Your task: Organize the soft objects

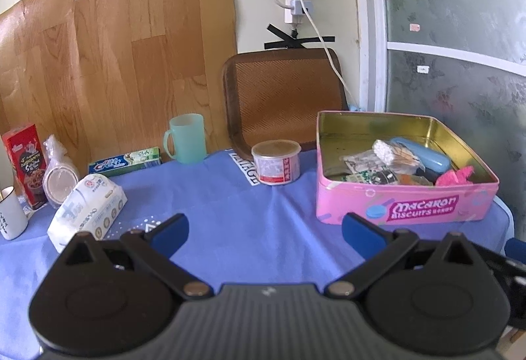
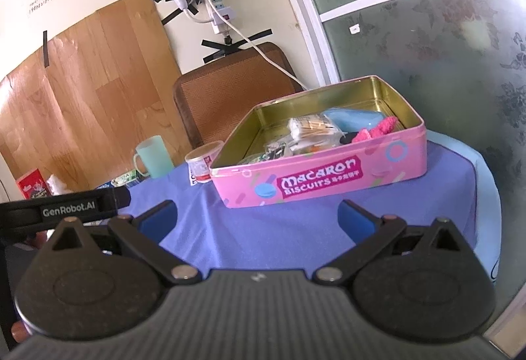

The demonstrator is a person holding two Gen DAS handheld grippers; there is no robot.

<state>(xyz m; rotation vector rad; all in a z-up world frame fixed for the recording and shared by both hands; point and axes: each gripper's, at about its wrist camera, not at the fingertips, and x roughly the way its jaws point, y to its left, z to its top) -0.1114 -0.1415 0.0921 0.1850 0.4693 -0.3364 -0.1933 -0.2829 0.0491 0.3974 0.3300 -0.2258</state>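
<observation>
Open blue cloth [image 1: 250,228] straight ahead of left gripper [image 1: 264,233], nothing btwn its spread fingers; clear lane runs fwd to the can [image 1: 276,162], which blocks the middle far end; pink tin [image 1: 407,202] walls off the right side, lidless so reachable from above, contents crowd its near-right part, far-left floor bare; tissue pack [image 1: 87,212] just beside the left finger, w/ toothpaste box [image 1: 126,161], green mug [image 1: 188,138] and red box [image 1: 26,163] lining the left and back edge; right gripper [image 2: 258,218] also over bare cloth, fingers apart, tin's long side directly ahead; left gripper's body [image 2: 62,212] sits close on its left.
</observation>
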